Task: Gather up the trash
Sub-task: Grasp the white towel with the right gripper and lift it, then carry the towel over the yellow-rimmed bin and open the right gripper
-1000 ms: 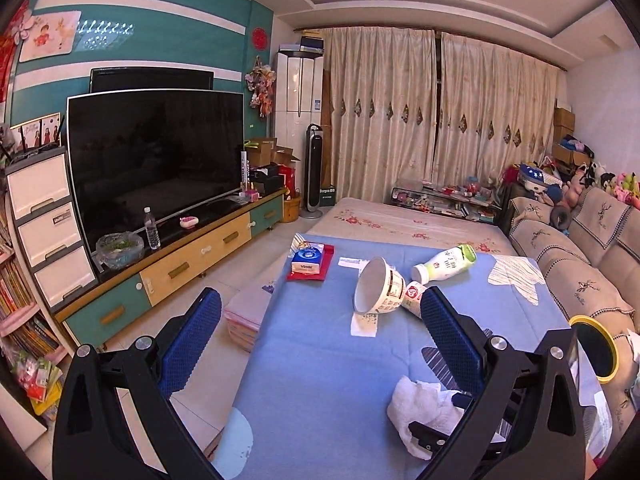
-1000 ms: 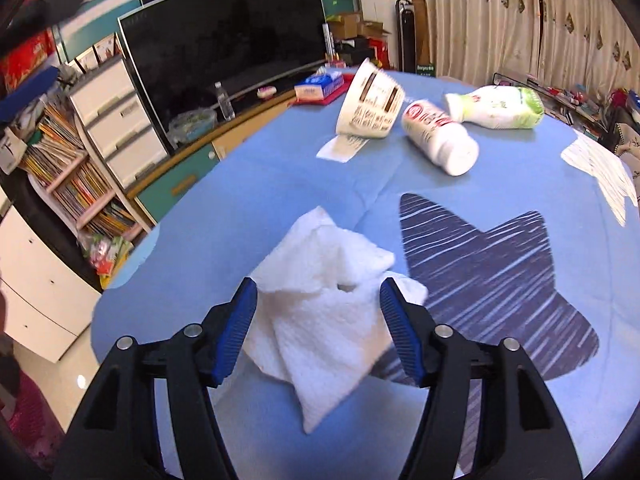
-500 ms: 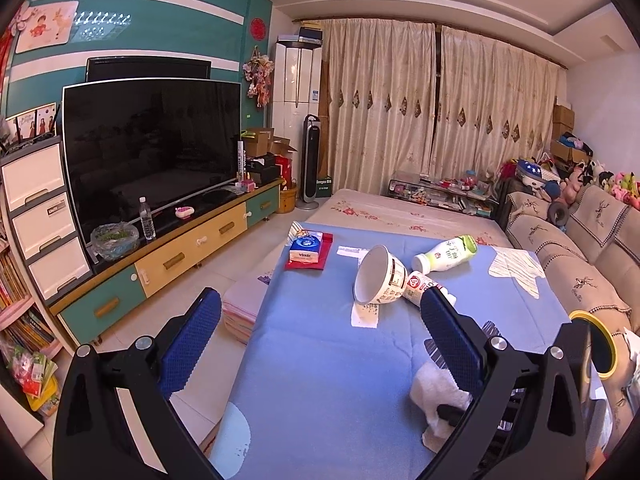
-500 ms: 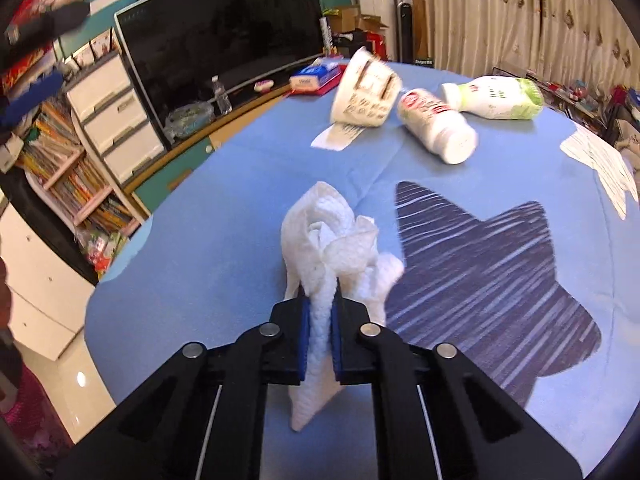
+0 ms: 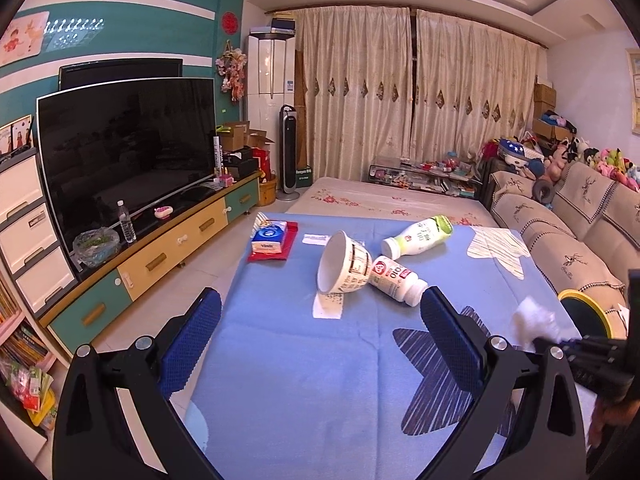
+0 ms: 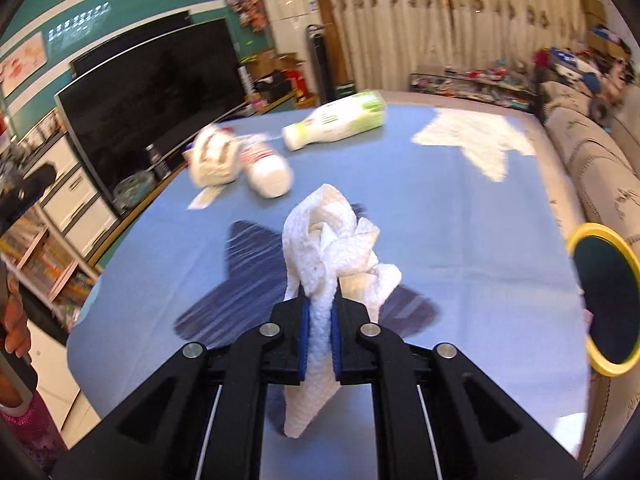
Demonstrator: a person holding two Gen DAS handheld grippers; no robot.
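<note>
Right gripper (image 6: 320, 332) jaws pinch white paper towel (image 6: 332, 240), held up above blue table (image 6: 460, 208). Left gripper (image 5: 320, 340) jaws spread wide, nothing inside. Step looks like: carry towel to trash bin (image 6: 608, 300) at table's right edge. Next: move over yellow rim, let go. Cup (image 5: 344, 258) and two bottles left on table.

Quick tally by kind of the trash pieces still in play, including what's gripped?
White plastic bottles lying on the table: 2
Tipped white paper bowl: 1
Crumpled white paper towel, in the right gripper: 1
Total: 4
</note>
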